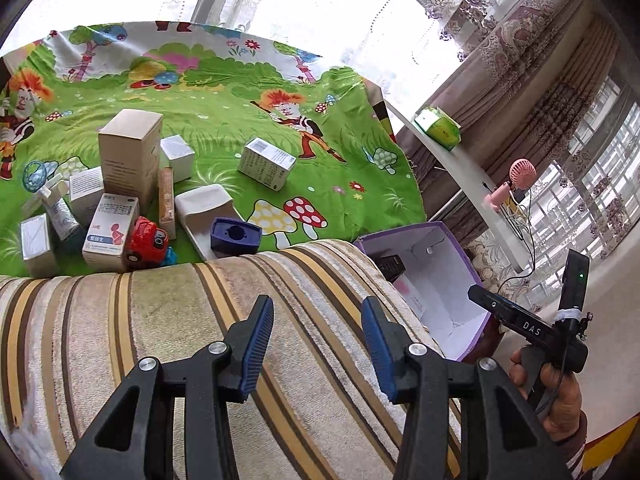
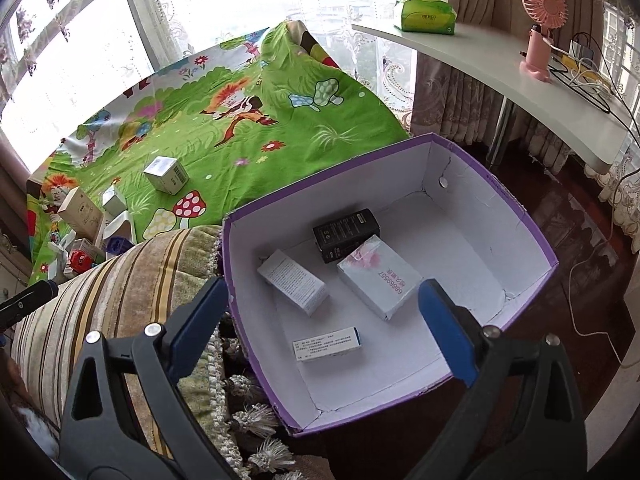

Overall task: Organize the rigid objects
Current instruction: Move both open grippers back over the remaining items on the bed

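My left gripper [image 1: 318, 304] is open and empty above the striped sofa arm [image 1: 160, 320]. Beyond it, on the green cartoon cloth [image 1: 224, 120], stands a cluster of cartons: a tall beige box [image 1: 128, 152], a pink-printed white box [image 1: 110, 232], a red toy car [image 1: 146, 242], a dark blue box [image 1: 235, 236] and a lone white box [image 1: 266, 164] apart to the right. My right gripper [image 2: 325, 286] hangs open and empty over the purple box [image 2: 532, 232]. Inside lie a black box [image 2: 346, 234], a pink-white box [image 2: 380, 280], a white carton [image 2: 292, 282] and a small flat box [image 2: 327, 344].
A curved white shelf [image 2: 500, 68] behind the purple box carries a green tissue pack [image 2: 426, 16], a pink fan [image 2: 540, 28] and cables. A hand [image 1: 560, 392] holds the right tool beside the purple box [image 1: 460, 264]. Tassels [image 2: 248, 412] fringe the sofa cover. Curtained windows stand behind.
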Available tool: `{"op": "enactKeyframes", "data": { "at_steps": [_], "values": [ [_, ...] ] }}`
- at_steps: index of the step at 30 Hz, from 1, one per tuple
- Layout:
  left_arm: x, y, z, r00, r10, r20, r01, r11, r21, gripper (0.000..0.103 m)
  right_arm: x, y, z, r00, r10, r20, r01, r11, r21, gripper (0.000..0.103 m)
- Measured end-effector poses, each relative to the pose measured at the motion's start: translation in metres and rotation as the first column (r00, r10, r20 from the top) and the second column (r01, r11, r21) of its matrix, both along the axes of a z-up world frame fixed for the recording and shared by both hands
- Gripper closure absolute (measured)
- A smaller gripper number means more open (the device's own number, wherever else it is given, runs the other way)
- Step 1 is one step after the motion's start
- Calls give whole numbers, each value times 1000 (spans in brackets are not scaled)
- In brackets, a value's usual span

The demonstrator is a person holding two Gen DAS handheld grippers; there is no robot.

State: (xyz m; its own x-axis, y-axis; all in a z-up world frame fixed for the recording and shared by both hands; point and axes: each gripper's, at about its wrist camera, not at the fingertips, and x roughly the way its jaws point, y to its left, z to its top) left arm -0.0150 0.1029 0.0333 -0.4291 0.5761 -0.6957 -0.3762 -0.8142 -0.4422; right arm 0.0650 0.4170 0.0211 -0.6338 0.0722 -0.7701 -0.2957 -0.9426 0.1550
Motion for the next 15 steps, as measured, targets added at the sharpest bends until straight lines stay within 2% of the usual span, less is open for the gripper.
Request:
{"op": "enactKeyframes", "data": {
  "at_steps": [7,15],
  "values": [
    [-6,-51,-9,993,112,29,-112,994,9,56,-20,-37,3,994,108,-3,-108,994,-27,6],
    [-14,-83,-13,981,188,41,-189,982,8,56,-45,-87,8,969,245,0,-245,969,-12,6]
  ]
}}
